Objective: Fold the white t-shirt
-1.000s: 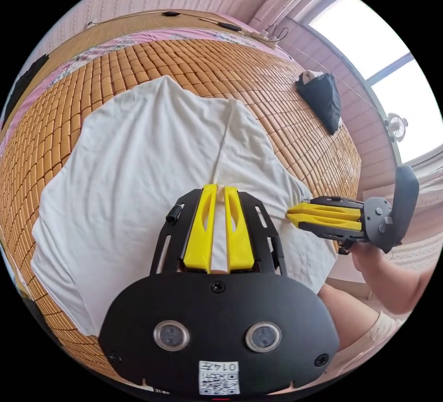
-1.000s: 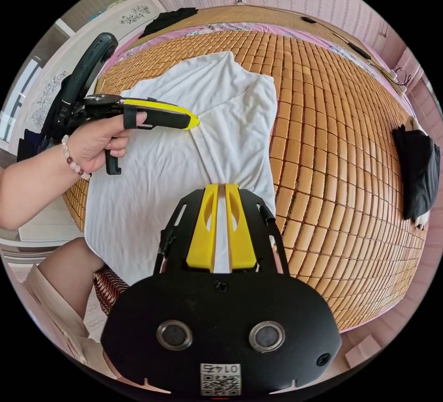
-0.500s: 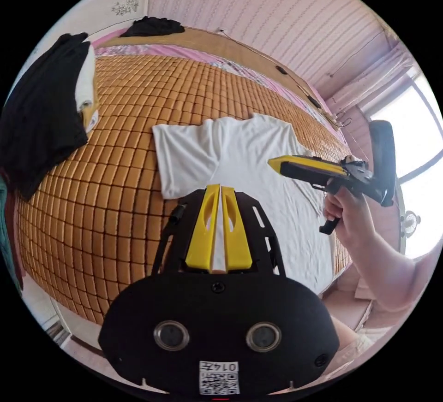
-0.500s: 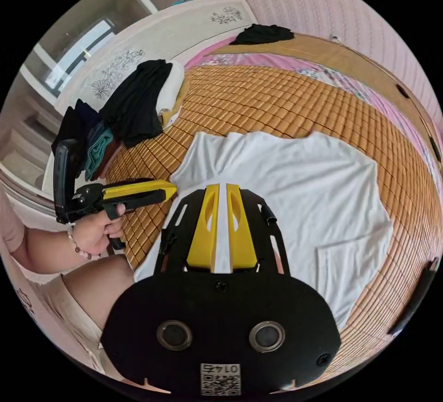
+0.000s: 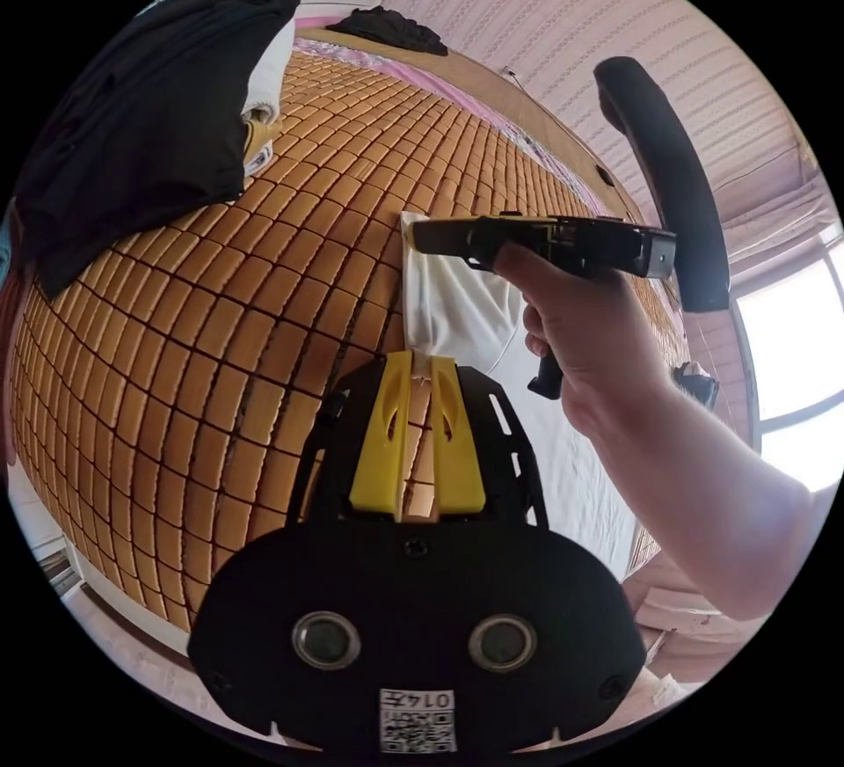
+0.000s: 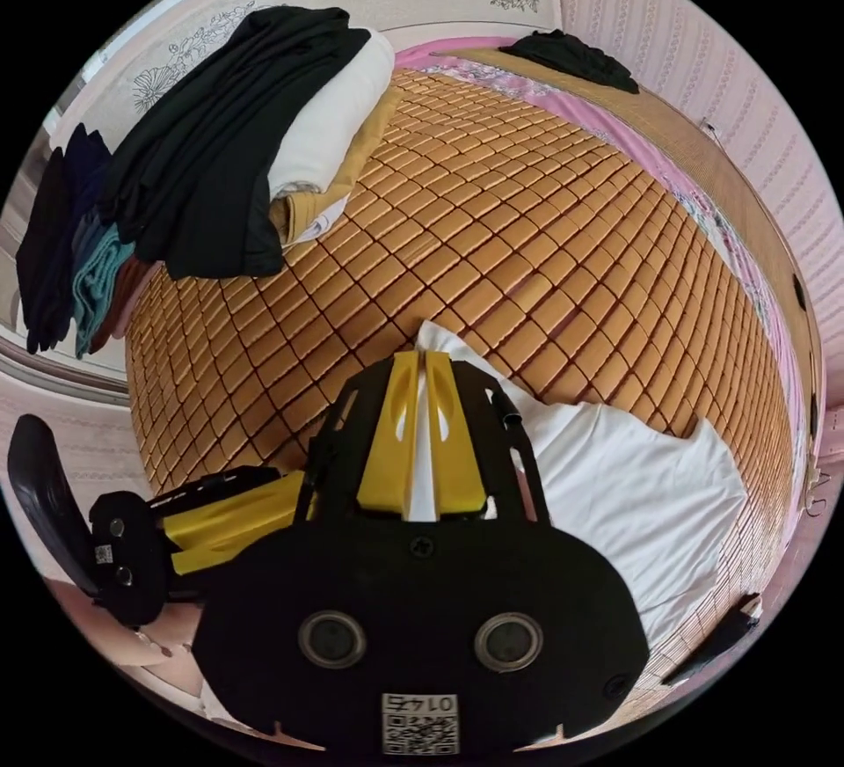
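While both grippers [image 5: 416, 367] [image 6: 425, 362] pinch the t-shirt [image 6: 633, 485] edge at frame centre, you lay it flat next.

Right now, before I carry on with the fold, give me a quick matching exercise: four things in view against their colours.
Things:
1. t-shirt
2. bed mat
3. top garment of the stack
4. right claw jaws

Colours:
A. black
B. yellow
C. white
D. orange-brown

Pairs: 1-C, 2-D, 3-A, 4-B
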A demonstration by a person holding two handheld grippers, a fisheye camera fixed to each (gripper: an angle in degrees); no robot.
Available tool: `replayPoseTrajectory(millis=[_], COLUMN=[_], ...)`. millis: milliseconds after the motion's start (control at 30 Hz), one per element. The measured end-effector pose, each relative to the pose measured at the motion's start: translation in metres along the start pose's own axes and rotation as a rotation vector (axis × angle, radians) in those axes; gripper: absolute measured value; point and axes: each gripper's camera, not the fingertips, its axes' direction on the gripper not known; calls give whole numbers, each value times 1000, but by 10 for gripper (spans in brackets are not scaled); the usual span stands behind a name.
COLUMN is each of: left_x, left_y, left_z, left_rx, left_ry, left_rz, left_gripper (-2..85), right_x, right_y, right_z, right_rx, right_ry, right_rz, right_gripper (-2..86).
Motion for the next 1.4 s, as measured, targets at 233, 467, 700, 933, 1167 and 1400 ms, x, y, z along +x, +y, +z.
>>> replayPoseTrajectory(millis=[233,467,700,933,1167,1400], left_x=[7,51,48,64,62,37], left_y=[12,25,21,25,23,7], left_z=[-29,-42,-28,-5,-10,-24], left_rx=[147,98,-36,-174,-126,-173], left_ry=[90,318,230,146,40,186], left_rz=[161,482,457,520,564,506], left_gripper=[38,63,64,68,-3,-1], right_x=[72,162,193,201,204,214], right_y=[41,167,185,124,106,125], right_z=[-63,-123,-117,-93,-112,-114], right_rx=[228,255,172,99,82,13], right_ry=[-215,-139,-179,-103,-78,-79], right_rz=[254,504,517,433,433,522], right_gripper=[5,52,72,85,14,21])
